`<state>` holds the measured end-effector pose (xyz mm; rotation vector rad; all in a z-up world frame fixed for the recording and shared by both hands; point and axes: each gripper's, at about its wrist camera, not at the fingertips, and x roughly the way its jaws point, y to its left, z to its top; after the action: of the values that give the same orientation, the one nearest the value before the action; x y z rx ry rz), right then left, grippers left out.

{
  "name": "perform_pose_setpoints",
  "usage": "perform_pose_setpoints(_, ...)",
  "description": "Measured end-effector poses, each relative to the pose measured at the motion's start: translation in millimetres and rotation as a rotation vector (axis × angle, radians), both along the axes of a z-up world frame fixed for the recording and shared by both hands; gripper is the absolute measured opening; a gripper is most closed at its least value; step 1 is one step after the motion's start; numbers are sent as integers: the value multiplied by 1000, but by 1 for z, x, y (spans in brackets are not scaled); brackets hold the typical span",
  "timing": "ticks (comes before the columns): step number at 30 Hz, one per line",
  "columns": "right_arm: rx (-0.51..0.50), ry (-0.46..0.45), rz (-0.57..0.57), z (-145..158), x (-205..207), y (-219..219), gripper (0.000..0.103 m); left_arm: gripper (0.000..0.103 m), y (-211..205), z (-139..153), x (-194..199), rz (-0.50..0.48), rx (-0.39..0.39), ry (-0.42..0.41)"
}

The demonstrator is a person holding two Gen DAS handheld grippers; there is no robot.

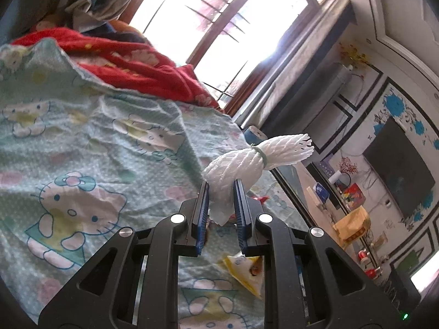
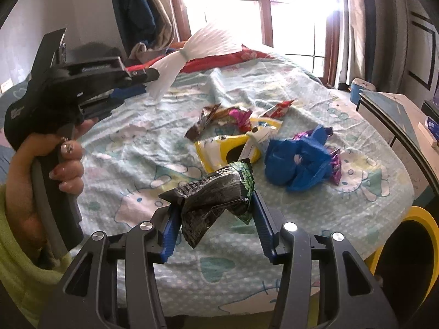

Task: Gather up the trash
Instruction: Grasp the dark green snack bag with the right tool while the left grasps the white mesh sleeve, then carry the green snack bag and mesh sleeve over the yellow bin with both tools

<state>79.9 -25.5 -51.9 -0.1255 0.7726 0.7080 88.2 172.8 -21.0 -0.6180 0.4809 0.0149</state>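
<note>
Nearest the right wrist camera, the right gripper [image 2: 216, 211] has its blue ribbed fingers [image 2: 264, 219] about half spread and pressed against a crumpled black and green foil snack wrapper [image 2: 212, 192], which bulges and creases between them, clear of the bed. Under it lies the bed [image 2: 131, 164], covered by a soft, wrinkled pale-green sheet printed with cartoon cats. Just beyond the held wrapper, a glossy yellow plastic pouch [image 2: 219, 148] lies flat on the sheet, with a crushed blue plastic bag [image 2: 299, 161] beside it to the right and a loose heap of shiny brown, pink and red candy wrappers [image 2: 230, 116] behind it. At the bed's right edge stands a yellow-rimmed round bin [image 2: 422, 213] with a dark inside. To the left, a person's hand [image 2: 49, 164] grips the black handle of the left gripper [image 1: 221, 189], whose fingers [image 1: 201, 208] stand narrow, pinching the lower end of a white foam fruit net [image 1: 247, 161], ribbed and mesh-like, cinched by a pale green band and fanning out at the top, held up in the air over the sheet. Farther back a rumpled red printed blanket [image 1: 131, 63] lies by the bright window [image 1: 219, 13].
</note>
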Motion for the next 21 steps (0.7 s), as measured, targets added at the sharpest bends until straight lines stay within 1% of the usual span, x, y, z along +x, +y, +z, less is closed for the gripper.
perform_pose_setpoints(6,49,-29,-57,21,2,-24,47,12,-21,15,-3,-45,32,-29)
perform_pose_setpoints(11,84,-44,-113,37,5,-47,47,12,-37,23,-11,-75,63,-49)
perform_pose_setpoints(13,92,-53,-133,43,5,-57,47,12,-46,29,-15,-81,82,-60)
perform_pose_setpoints(16,109,-60,-171,51,7,-73,47,12,-58,35,-17,-109,86,-67)
perform_pose_setpoints(21,114,-81,-204,60,5,-95,47,11,-78,39,-20,-151,120,-81)
